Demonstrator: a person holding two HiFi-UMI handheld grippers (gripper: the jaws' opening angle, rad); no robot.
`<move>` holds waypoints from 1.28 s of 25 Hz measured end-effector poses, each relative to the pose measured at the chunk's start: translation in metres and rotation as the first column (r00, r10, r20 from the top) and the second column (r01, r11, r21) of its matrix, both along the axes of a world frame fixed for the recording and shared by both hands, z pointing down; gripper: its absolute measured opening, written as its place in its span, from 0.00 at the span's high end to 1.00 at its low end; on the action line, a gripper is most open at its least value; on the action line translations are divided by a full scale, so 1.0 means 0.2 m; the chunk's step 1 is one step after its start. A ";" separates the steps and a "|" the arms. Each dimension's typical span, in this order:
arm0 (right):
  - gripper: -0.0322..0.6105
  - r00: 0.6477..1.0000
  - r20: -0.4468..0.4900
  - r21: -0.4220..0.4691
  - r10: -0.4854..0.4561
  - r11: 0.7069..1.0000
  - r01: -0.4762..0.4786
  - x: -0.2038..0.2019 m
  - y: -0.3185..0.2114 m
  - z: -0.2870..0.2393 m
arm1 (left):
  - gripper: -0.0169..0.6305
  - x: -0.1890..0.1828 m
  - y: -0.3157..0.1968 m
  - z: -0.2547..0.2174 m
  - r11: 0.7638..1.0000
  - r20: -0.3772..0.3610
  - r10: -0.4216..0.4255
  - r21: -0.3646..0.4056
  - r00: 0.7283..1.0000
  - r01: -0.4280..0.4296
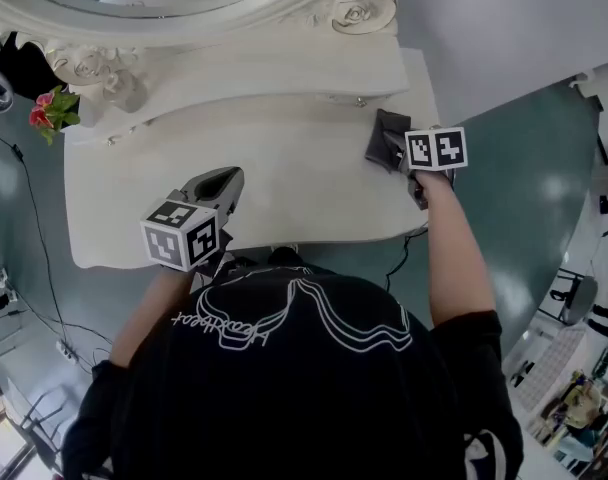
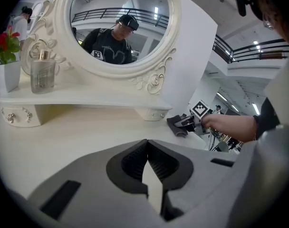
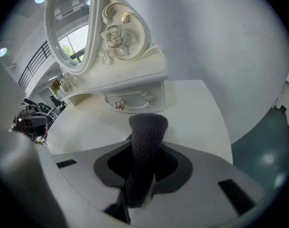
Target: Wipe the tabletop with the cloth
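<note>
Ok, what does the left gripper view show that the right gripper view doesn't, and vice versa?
Left gripper view only: the left gripper, jaws shut on nothing, plus a glass bottle and red flowers on the shelf. Right gripper view only: a close look at the right gripper clamping the cloth, and the teal floor. Both: the white tabletop, the ornate mirror and the cloth.
</note>
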State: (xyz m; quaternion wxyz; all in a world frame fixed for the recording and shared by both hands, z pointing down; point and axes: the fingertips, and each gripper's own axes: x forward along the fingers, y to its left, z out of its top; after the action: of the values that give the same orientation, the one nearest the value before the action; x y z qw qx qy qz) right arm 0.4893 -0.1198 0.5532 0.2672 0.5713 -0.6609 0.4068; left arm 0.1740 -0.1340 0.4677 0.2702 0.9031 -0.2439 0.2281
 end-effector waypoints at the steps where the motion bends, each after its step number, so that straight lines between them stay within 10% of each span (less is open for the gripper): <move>1: 0.81 1.000 -0.002 -0.001 0.017 1.000 -0.017 0.04 0.02 0.00 | 0.97 0.02 0.00 0.00 1.000 -0.001 0.003 -0.001 1.000 -0.003; 20: 0.81 0.972 -0.183 -0.063 0.148 0.985 -0.161 0.67 0.24 -0.03 | 0.97 0.17 -0.02 0.04 0.999 0.002 0.028 -0.021 1.000 -0.028; 32: 0.81 0.998 -0.020 0.131 0.052 0.990 -0.049 0.18 0.10 -0.40 | 0.97 -0.02 -0.04 -0.03 0.999 -0.017 -0.033 -0.005 0.999 0.033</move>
State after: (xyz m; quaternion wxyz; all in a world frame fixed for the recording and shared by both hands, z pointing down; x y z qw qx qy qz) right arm 0.5244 -0.1001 0.4735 0.2266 0.6086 -0.6684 0.3627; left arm 0.1707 -0.1428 0.4610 0.2781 0.9002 -0.2560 0.2162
